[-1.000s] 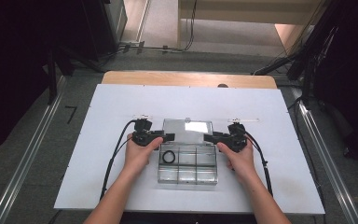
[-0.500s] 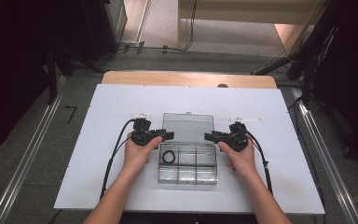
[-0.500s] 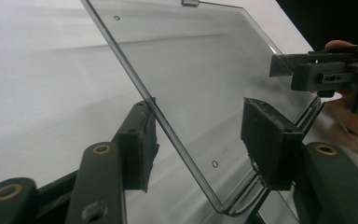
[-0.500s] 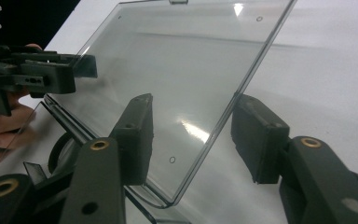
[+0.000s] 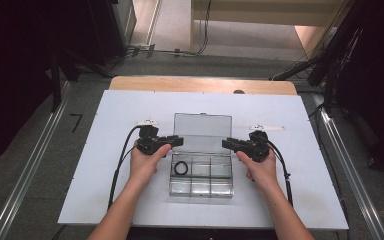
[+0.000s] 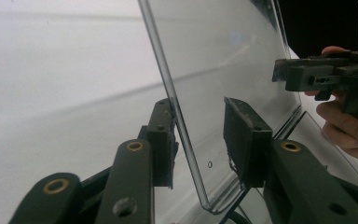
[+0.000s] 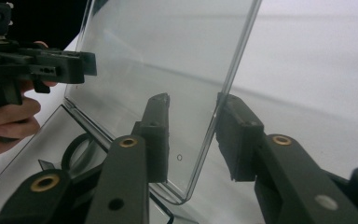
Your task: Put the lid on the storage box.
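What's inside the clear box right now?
In the high view, the clear box holds a black ring in its near-left compartment. The other compartments look empty, though glare leaves that uncertain. The lid stands open, each side edge between the jaws of a gripper.

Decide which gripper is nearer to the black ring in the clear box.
Left. The left gripper sits just above the black ring at the lid's left edge; the right gripper is across the box, at the lid's right edge.

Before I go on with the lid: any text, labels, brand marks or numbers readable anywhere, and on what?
None readable: the clear box, its raised lid, the black ring and the white table bear no print.
Left gripper and right gripper: no marks.
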Demonstrator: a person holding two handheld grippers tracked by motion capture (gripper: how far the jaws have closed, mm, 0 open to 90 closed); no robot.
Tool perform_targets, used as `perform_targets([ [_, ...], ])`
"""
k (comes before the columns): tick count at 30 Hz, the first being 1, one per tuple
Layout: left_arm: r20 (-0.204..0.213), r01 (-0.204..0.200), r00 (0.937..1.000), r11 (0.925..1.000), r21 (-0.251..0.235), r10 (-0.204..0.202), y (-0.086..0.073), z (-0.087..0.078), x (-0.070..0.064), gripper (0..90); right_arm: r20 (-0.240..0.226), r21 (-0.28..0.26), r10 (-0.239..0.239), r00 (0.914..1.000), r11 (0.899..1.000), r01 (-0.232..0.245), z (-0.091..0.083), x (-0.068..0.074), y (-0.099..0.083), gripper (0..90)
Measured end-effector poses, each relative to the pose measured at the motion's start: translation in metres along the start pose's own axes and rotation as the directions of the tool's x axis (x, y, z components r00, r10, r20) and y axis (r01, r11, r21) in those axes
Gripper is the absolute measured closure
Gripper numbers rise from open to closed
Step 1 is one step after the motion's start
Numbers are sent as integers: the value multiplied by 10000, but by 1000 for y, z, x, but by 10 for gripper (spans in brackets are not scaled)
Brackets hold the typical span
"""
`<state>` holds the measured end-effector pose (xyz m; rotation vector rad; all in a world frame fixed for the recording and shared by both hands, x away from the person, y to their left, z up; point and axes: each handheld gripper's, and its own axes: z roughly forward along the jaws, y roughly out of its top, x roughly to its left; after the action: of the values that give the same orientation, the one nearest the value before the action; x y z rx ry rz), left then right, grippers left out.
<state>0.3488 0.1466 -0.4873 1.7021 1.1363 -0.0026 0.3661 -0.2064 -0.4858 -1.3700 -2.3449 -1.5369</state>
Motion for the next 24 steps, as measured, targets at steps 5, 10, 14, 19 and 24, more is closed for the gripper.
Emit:
perform_targets([
  [5, 104, -374, 9992, 9992, -109, 375, 1, -5, -3, 694, -58, -122, -459, 9989, 9989, 458, -5, 3, 1, 687],
  [10, 269, -722, 9970, 9973, -112, 725, 2, -9, -5, 730, -180, -304, -903, 9958, 9955, 897, -10, 5, 0, 727],
  [14, 345, -902, 9953, 9959, -111, 905, 2, -11, -6, 732, -211, -376, -1181, 9928, 9924, 1172, -13, 7, -1, 748],
  [19, 270, -1253, 9917, 9921, -64, 1254, 5, -13, -10, 715, -81, -572, -1678, 9858, 9843, 1671, -16, 9, -4, 751],
  [24, 4, -1636, 9865, 9843, -667, 1640, 11, -19, -19, 654, -22, -683, -2036, 9790, 9768, 2030, -18, 12, -5, 756],
])
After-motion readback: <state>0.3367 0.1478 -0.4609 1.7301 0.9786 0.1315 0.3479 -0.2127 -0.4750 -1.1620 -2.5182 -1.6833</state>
